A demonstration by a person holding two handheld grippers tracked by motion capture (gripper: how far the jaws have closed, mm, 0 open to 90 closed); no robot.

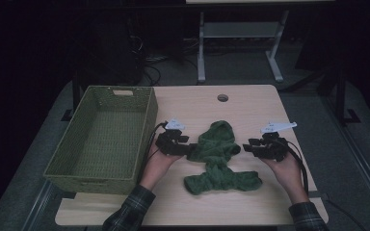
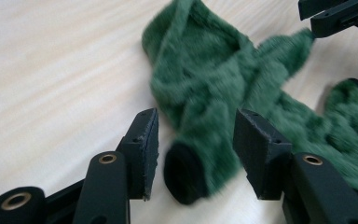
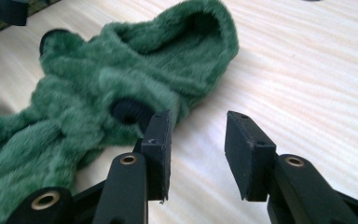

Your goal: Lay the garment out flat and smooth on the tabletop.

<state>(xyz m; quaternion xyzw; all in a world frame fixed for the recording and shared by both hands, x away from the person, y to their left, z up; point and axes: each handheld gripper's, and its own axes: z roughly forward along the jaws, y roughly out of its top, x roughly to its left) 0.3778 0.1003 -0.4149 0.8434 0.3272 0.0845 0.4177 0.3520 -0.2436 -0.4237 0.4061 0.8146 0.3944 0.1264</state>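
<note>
We have a small green fleece hooded garment (image 1: 217,154) lying spread on the counter (image 1: 250,106), hood toward the far edge and hem toward us, with the woven green basket (image 1: 84,166) standing empty just to its left. Our left gripper (image 2: 196,149) has its jaws apart on either side of one sleeve cuff (image 2: 184,172), so the dark opening of the cuff sits right between them. Our right gripper (image 3: 198,149) also has its jaws apart, but the other cuff (image 3: 128,112) lies just off the tip of its left jaw, not yet in the gap. The step in hand looks to us like taking both sleeve ends for a fold, so we would first slide the right gripper a little toward the garment until that cuff is between the jaws. Then we would close both grippers well back on the cuffs, catching both layers of fleece. We should keep the jaws low on the counter, since soft pile slips from a shallow pinch.
</note>
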